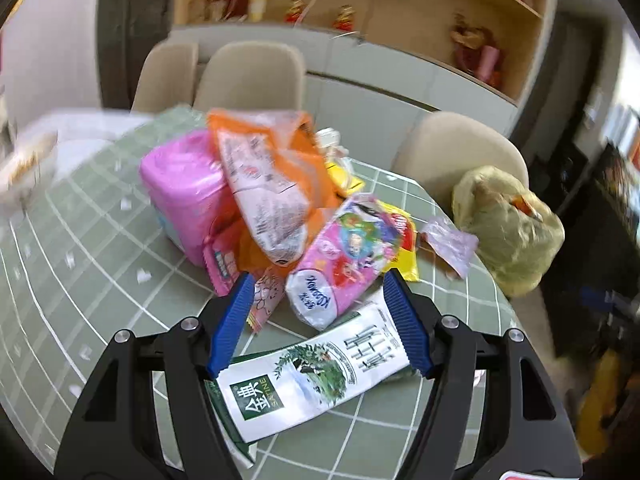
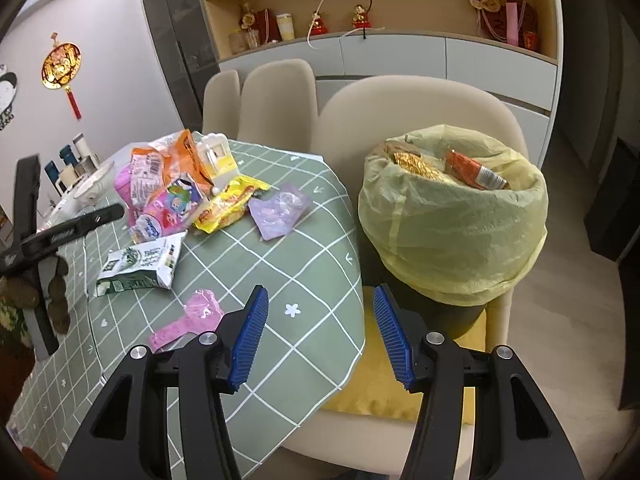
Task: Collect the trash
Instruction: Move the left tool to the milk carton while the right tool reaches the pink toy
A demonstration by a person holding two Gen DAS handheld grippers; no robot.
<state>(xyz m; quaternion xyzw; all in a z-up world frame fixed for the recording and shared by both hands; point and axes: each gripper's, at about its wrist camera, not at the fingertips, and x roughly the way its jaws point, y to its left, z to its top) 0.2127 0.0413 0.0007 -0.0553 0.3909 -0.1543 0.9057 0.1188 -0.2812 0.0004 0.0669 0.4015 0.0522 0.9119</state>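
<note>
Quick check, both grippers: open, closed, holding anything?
Left gripper: open, empty, jaws either side of the milk carton.
Right gripper: open, empty, over the table edge.

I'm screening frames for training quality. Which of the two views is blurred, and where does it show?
Left wrist view: motion blur smears the shelves and the table's far left edge, while the milk carton between the left gripper's fingers stays readable. Right wrist view: sharp throughout, bin bag crisp; both bend at the rim.

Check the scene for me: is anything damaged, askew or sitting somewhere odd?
The bin stands on a chair seat beside the table, not on the floor, with its yellow liner bunched loosely around the rim. The milk carton between the open left gripper is crushed flat.
</note>
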